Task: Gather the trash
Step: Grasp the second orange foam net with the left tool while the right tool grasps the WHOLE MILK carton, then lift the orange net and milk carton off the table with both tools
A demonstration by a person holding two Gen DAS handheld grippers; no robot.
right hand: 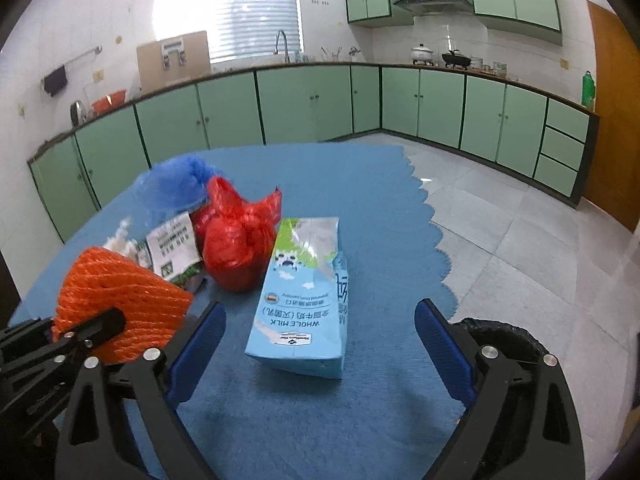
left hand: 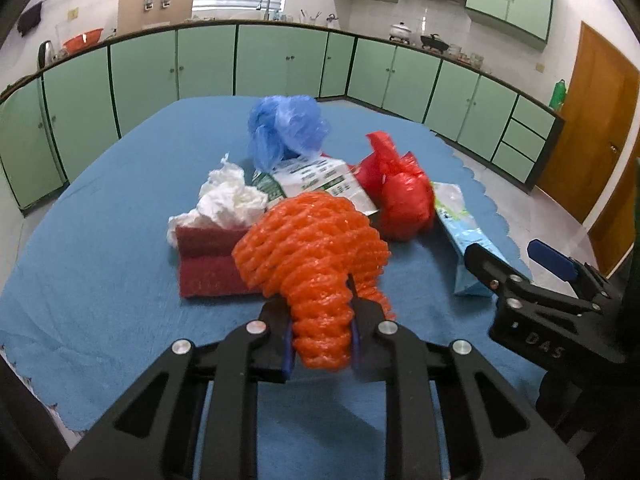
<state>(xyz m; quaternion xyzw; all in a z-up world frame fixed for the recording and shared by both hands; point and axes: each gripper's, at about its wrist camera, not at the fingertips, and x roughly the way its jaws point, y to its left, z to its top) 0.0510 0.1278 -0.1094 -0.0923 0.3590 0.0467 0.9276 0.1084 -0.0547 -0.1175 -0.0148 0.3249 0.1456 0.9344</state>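
The left tongs (left hand: 322,344) sit at 6 o'clock in the left wrist view, nearly closed, their blue pads pinching the lower end of one orange foam net (left hand: 316,256), which is held up above the blue-clothed counter (left hand: 100,240). In the right wrist view the right tongs (right hand: 320,344) are spread wide and grip nothing; one light blue milk carton (right hand: 300,296) lies flat on the cloth between and just beyond their fingers, apart from both pads. At 4 o'clock beside the right finger is the rim of a black-lined bin (right hand: 508,336).

Beyond the net, toward 10 o'clock in the left view, lie one dark red sponge pad (left hand: 208,264) and one crumpled white tissue (left hand: 228,200) resting on its far edge. At 12 o'clock is one green-and-white wrapper (left hand: 320,184), and at 1 o'clock one knotted red plastic bag (left hand: 404,200), just beside the carton. Farthest back is one bunched blue plastic bag (left hand: 286,128).
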